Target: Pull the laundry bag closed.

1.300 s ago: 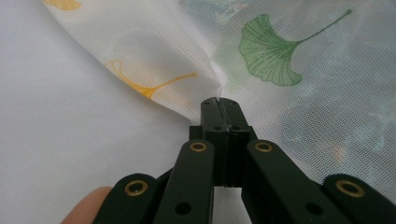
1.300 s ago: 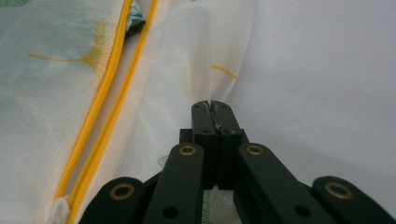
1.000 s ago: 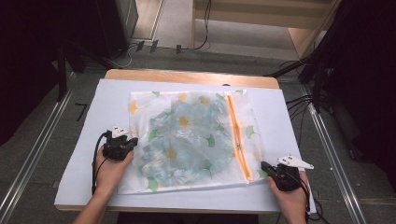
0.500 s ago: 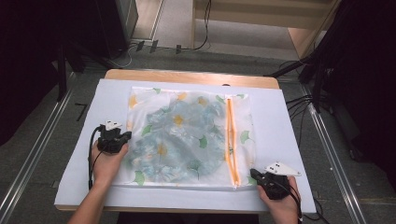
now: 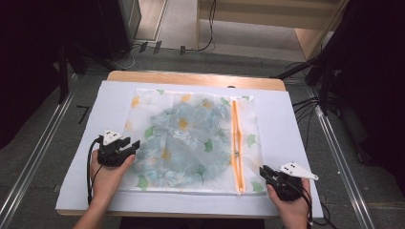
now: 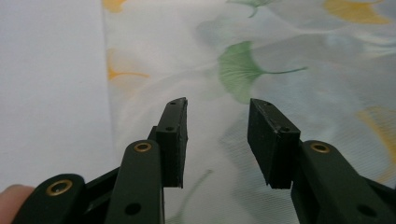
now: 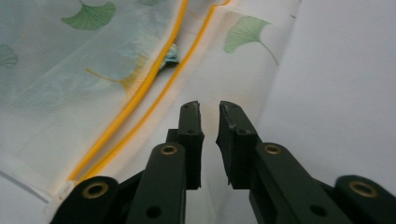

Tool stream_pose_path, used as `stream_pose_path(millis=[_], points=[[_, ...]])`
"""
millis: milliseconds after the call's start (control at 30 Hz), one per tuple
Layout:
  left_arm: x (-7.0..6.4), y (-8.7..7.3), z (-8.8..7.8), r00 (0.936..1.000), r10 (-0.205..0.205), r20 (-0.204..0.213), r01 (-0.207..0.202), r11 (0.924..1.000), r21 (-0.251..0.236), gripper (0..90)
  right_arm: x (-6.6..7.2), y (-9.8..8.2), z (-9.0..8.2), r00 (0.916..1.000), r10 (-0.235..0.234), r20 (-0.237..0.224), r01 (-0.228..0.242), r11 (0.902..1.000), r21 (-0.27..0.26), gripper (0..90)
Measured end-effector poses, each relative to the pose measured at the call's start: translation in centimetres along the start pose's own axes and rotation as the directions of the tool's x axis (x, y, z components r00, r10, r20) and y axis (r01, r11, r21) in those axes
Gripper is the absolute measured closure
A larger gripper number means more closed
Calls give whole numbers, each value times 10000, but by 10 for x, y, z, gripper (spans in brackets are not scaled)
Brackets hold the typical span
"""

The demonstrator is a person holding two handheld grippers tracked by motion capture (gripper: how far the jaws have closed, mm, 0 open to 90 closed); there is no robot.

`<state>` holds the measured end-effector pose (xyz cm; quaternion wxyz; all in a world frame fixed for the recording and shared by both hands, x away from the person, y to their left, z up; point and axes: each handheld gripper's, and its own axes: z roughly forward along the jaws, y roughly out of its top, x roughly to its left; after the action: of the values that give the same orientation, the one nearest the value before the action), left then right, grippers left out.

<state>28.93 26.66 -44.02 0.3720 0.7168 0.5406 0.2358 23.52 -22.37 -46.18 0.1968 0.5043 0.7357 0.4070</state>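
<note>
We have one mesh laundry bag (image 5: 191, 143) lying flat mid-table on the white table cover (image 5: 296, 119), ginkgo-leaf print, with a bluish garment (image 5: 191, 138) inside. One orange zipper (image 5: 236, 143) runs along the bag's right side.

High view: our left gripper (image 5: 131, 145) sits at the bag's left edge, our right gripper (image 5: 263, 171) at its lower right corner, just right of the zipper end. Two grippers, two hands, a cable trailing from each.

Left gripper view adds what the high view can't resolve: jaws of left gripper (image 6: 217, 135) stand apart, having just been opening, nothing between them, mesh with a green leaf below. The bag's left edge against the white cover shows here too.

Right gripper view: right gripper (image 7: 210, 140) jaws have just parted, narrow gap, nothing clamped. Here the zipper (image 7: 154, 84) reads as two orange lines, slightly gaping, with a bit of blue garment (image 7: 171, 57) peeking through.

Around: wooden table edge (image 5: 191, 78) beyond the cover, floor rails on both sides, dark stands and cables behind. Nothing blocks the bag.
</note>
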Motion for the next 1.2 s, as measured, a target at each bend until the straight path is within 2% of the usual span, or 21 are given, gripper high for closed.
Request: stream_pose_path(millis=[33, 67, 100, 167, 200, 233, 267, 433, 467, 500, 600, 733, 767, 800, 867, 933, 967, 1033, 1100, 1167, 1200], points=[[0, 0, 0, 10000, 0, 0, 0, 10000, 0, 582, 0, 0, 0, 10000, 0, 0, 0, 10000, 0, 816], [-6, -1, -1, 9998, 39, 198, -37, 10000, -80, 582, 2, 2, 2, 9999, -91, -106, 91, 10000, 3, 830], [-18, -3, -4, 9988, 278, 392, -275, 9996, -85, 576, 7, 7, 7, 9993, -238, -277, 240, 9997, 50, 879], [-24, -4, -5, 9981, 345, 507, -339, 9993, -129, 571, 10, 9, 9, 9991, -260, -342, 262, 9996, 73, 900], [-36, -6, -7, 9956, 520, 780, -504, 9985, -218, 568, 14, 12, 13, 9981, -296, -537, 304, 9994, 136, 900], [-42, -6, -9, 9943, 569, 906, -547, 9981, -267, 568, 16, 12, 15, 9971, -324, -687, 337, 9993, 175, 900], [-42, -6, -9, 9943, 569, 906, -547, 9981, -267, 568, 16, 12, 15, 9971, -324, -687, 337, 9993, 175, 900], [-78, -12, -13, 9816, 979, 1638, -922, 9949, -420, 573, 26, 3, 13, 9933, -430, -1075, 476, 9980, 409, 900], [-94, -15, -11, 9724, 1179, 2013, -1129, 9929, -363, 582, 28, -2, 11, 9923, -445, -1154, 508, 9973, 525, 900], [-94, -15, -11, 9724, 1179, 2013, -1129, 9929, -363, 589, 28, -2, 11, 9923, -445, -1154, 508, 9973, 525, 900], [-118, -20, -6, 9530, 1491, 2636, -1468, 9888, -285, 622, 30, -9, 7, 9914, -403, -1248, 482, 9970, 607, 900], [-150, -24, 3, 9132, 1987, 3559, -2035, 9788, -244, 735, 35, -16, -1, 9888, -486, -1414, 576, 9966, 597, 900], [-158, -24, 6, 9075, 2115, 3630, -2185, 9756, -223, 768, 36, -18, -3, 9879, -498, -1471, 593, 9964, 608, 900], [-165, -24, 8, 9031, 2216, 3678, -2291, 9731, -237, 881, 37, -21, -4, 9878, -495, -1477, 589, 9964, 605, 900], [-177, -26, 14, 8887, 2533, 3822, -2623, 9645, -293, 900, 38, -22, -5, 9874, -522, -1491, 618, 9963, 603, 900], [-188, -26, 21, 8731, 2747, 4028, -2953, 9553, -112, 900, 39, -22, -6, 9873, -526, -1500, 623, 9962, 610, 900], [-192, -26, 24, 8689, 2782, 4094, -3025, 9531, -57, 900, 39, -23, -6, 9867, -533, -1535, 627, 9964, 565, 900], [-198, -26, 30, 8621, 2835, 4200, -3132, 9497, 18, 900, 41, -23, -7, 9857, -562, -1589, 652, 9965, 516, 900], [-200, -24, 34, 8633, 2932, 4109, -3248, 9458, 75, 900, 45, -27, -7, 9840, -563, -1690, 662, 9964, 536, 891], [-197, -25, 39, 8681, 2881, 4041, -3231, 9462, 196, 900, 46, -28, -7, 9829, -586, -1746, 686, 9963, 520, 879], [-194, -27, 42, 8726, 2944, 3897, -3344, 9417, 374, 900, 48, -30, -6, 9802, -568, -1896, 668, 9967, 471, 842]])
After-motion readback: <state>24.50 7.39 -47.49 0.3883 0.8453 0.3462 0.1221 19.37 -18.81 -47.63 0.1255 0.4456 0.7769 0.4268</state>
